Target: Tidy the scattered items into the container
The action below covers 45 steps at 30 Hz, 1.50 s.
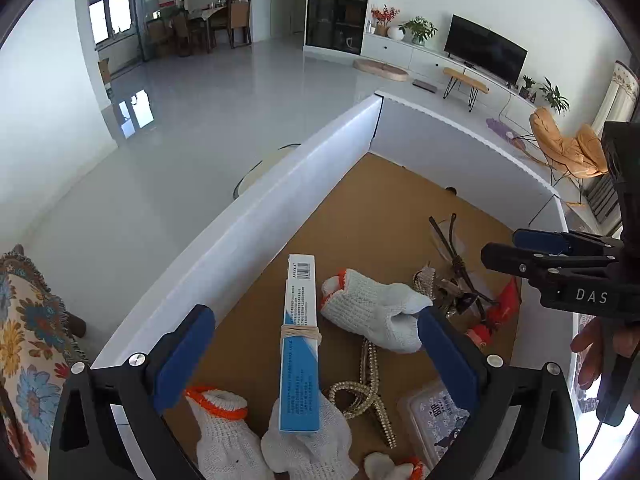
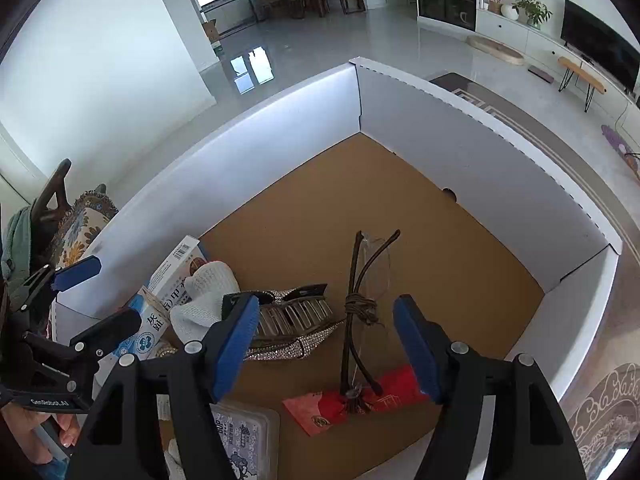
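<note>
A white-walled container (image 1: 256, 216) (image 2: 240, 128) with a brown cardboard floor holds the items. My left gripper (image 1: 316, 360) hangs open over it; a blue-and-white carton (image 1: 300, 344) with a rubber band lies between its fingers, touching neither. White knit gloves (image 1: 372, 304) with orange cuffs, a rhinestone band (image 1: 368, 384) and a clear card case (image 1: 436, 412) lie around it. My right gripper (image 2: 326, 340) is open above folded glasses (image 2: 360, 300) tied with cord, a rhinestone hair clip (image 2: 292, 316) and a red envelope (image 2: 360, 400). Each gripper shows in the other's view: right gripper (image 1: 504, 248), left gripper (image 2: 100, 296).
The far half of the container floor (image 2: 400, 208) is bare cardboard. A floral-cushioned chair (image 1: 28, 340) stands left of the container, and a patterned rug (image 2: 600, 412) lies to its right. Grey tiled floor (image 1: 200, 100) stretches beyond.
</note>
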Tool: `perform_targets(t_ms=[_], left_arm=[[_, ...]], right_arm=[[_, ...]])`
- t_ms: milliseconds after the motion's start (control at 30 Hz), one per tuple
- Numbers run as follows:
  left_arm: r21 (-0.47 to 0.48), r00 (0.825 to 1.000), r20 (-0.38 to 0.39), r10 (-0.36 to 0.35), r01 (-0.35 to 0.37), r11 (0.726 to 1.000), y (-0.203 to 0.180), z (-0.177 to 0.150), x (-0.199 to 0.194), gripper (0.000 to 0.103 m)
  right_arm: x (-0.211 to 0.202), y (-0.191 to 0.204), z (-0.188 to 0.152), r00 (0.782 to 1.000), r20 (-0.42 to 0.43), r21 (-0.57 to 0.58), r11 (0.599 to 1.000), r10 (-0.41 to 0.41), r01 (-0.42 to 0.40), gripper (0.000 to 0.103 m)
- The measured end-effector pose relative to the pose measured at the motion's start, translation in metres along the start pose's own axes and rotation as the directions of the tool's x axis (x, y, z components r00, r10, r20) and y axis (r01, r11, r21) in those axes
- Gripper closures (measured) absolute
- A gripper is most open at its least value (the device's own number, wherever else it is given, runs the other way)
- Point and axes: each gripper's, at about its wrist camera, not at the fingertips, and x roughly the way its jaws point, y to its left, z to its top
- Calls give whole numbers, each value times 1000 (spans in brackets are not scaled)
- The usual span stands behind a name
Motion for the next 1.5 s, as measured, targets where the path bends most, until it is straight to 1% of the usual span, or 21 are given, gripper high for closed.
perform_targets(t_ms=[100,167,200,233,300,333,433,567,667,900,1000,1067,1100,1167,1233,1300,1333,1367,1433,1467,1500], left_arm=[[-53,999,48,-2,5,999,-7,-5,-32,0],[-71,999,34,12,-9,997,-20,-12,-49,0],[-72,998,49,31,-27,997,-28,-16,-59,0],[-67,994,86,63,-57,996,-37,-21,-70,0],[-38,979,156,129,-124,991,-57,-27,-90,0],[-33,972,182,148,-144,989,-65,-29,-99,0],[-39,963,234,132,-126,991,-76,-36,-124,0],[-10,945,294,146,-150,989,-91,-43,-151,0],[2,931,330,155,-164,986,-101,-48,-168,0],[-4,911,369,181,-193,981,-108,-58,-194,0],[-16,907,371,200,-210,978,-109,-63,-202,0],[-32,910,358,207,-210,977,-107,-67,-207,0],[-42,917,342,206,-204,978,-105,-68,-208,0],[-63,939,284,194,-184,981,-100,-69,-208,0],[-86,959,230,165,-149,985,-92,-70,-205,0],[-109,972,199,125,-105,988,-83,-72,-201,0],[-127,975,186,122,-99,987,-78,-72,-198,0],[-148,975,173,136,-111,983,-73,-73,-194,0],[-178,975,127,181,-157,971,-65,-72,-183,0],[-190,977,101,185,-164,968,-62,-71,-178,0],[-199,982,76,174,-156,967,-58,-69,-172,0]], right_arm=[[-37,1,-9,999,48,2,1000,13,-14,33],[-65,5,-21,999,47,-13,1000,19,-18,33],[-78,6,-28,998,56,-25,999,21,-20,33],[-93,6,-36,997,70,-35,999,16,-14,33],[-118,4,-52,995,103,-42,999,1,4,33],[-129,1,-58,994,112,-39,999,-6,10,33],[-149,-6,-76,993,113,-28,999,-14,17,33],[-163,-5,-97,993,115,-52,998,-36,42,33],[-168,-4,-110,993,118,-57,998,-33,40,33],[-178,0,-132,992,120,-58,998,-32,39,33],[-181,4,-140,993,114,-58,997,-37,43,33],[-183,7,-145,993,112,-54,998,-28,34,33],[-184,10,-146,994,109,-50,998,-23,28,33],[-185,16,-147,994,107,-48,999,-10,15,33],[-187,23,-145,993,114,-55,998,-10,16,33],[-188,29,-142,993,121,-64,998,-15,23,33],[-188,32,-140,993,121,-65,998,-13,21,33],[-188,34,-138,993,118,-66,998,-11,19,33],[-184,40,-135,994,108,-74,997,-8,16,33],[-181,42,-133,995,99,-79,997,-11,19,33],[-177,44,-132,996,91,-85,996,-16,24,33]])
